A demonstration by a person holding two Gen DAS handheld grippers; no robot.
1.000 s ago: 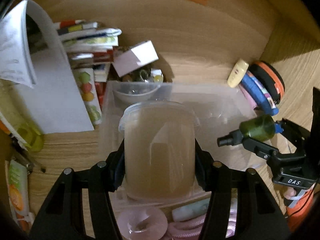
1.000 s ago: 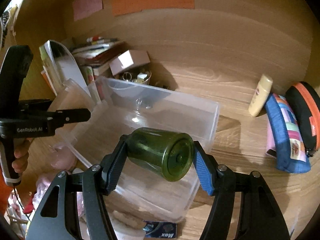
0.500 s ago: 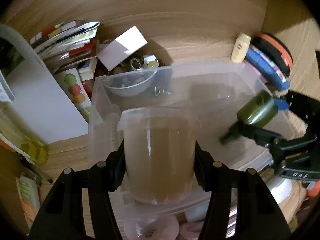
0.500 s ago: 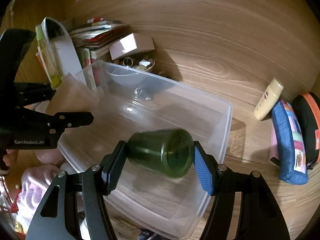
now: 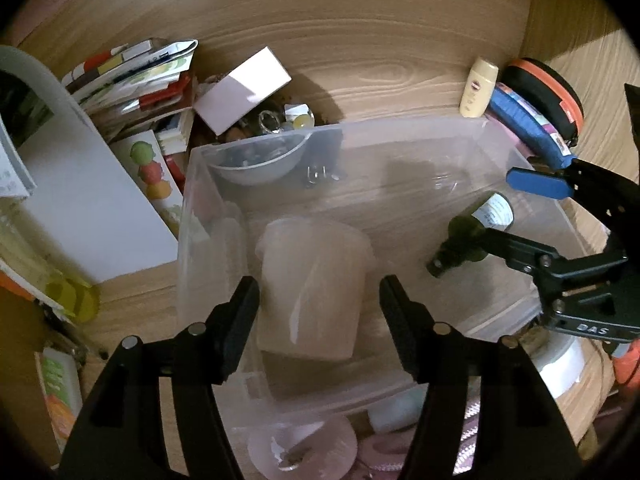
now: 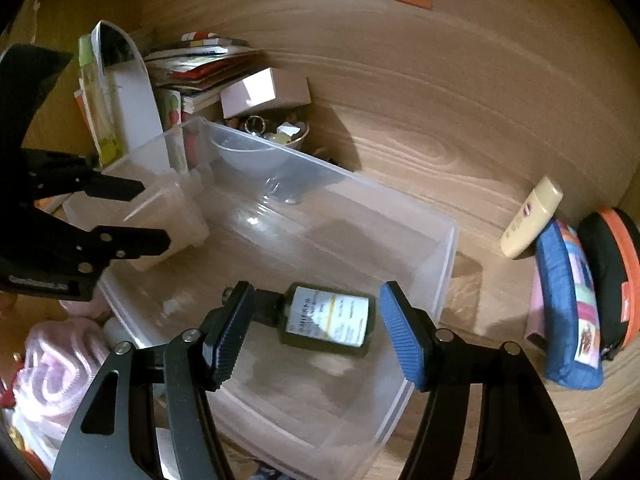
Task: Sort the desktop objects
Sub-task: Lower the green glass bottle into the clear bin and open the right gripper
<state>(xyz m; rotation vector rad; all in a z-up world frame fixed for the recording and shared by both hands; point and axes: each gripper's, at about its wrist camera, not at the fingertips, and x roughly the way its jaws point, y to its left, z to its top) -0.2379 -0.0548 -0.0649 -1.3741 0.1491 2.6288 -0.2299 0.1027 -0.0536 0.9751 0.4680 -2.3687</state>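
A clear plastic bin point(image 5: 192, 216) point(image 6: 448, 248) sits on the wooden desk. A translucent lidded tub point(image 5: 312, 288) point(image 6: 172, 220) lies inside it at the left end. My left gripper point(image 5: 320, 312) point(image 6: 148, 216) is open around the tub, fingers apart from it. A dark green bottle point(image 6: 326, 320) point(image 5: 476, 228) with a white label lies on its side on the bin floor. My right gripper point(image 6: 316, 328) point(image 5: 516, 208) is open, its blue pads on either side of the bottle and apart from it.
Behind the bin stand a bowl of small items point(image 5: 260, 160), a white box point(image 5: 242, 94) and stacked booklets point(image 5: 132, 76). A cream tube point(image 6: 532, 216), a blue pouch point(image 6: 568, 304) and an orange-black case point(image 6: 612, 272) lie to the right. Pink cloth point(image 6: 56, 360) is front left.
Both grippers opened. The tub left my left gripper and now rests in the bin; the green bottle dropped from my right gripper onto the bin floor.
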